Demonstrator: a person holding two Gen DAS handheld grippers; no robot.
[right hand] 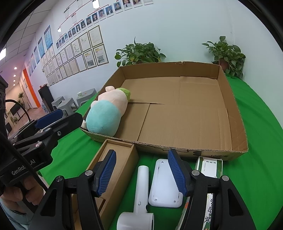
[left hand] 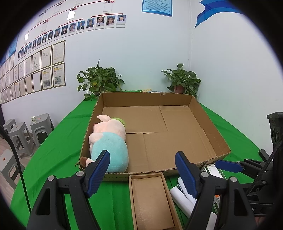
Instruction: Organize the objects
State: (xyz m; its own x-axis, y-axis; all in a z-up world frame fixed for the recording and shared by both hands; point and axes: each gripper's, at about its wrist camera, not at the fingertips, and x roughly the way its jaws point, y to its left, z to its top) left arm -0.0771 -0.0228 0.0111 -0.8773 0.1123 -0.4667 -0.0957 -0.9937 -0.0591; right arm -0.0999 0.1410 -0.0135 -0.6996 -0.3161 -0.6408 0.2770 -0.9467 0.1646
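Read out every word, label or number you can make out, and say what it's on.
"GenRob" and "AI": left tongs body.
"10": printed on big cardboard box front wall; rest unreadable.
Green-and-white carton: Chinese print, too blurred.
Wall certificates and blue poster: too small to read.

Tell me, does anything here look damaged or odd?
Only slightly: the big brown cardboard box has a small ragged tear in its far rim. The pink-and-teal plush pig lies on its side inside the box's left edge.

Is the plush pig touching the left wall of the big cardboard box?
Touching. The right wrist view shows the plush pig pressed along the big cardboard box's left wall, with no gap visible.
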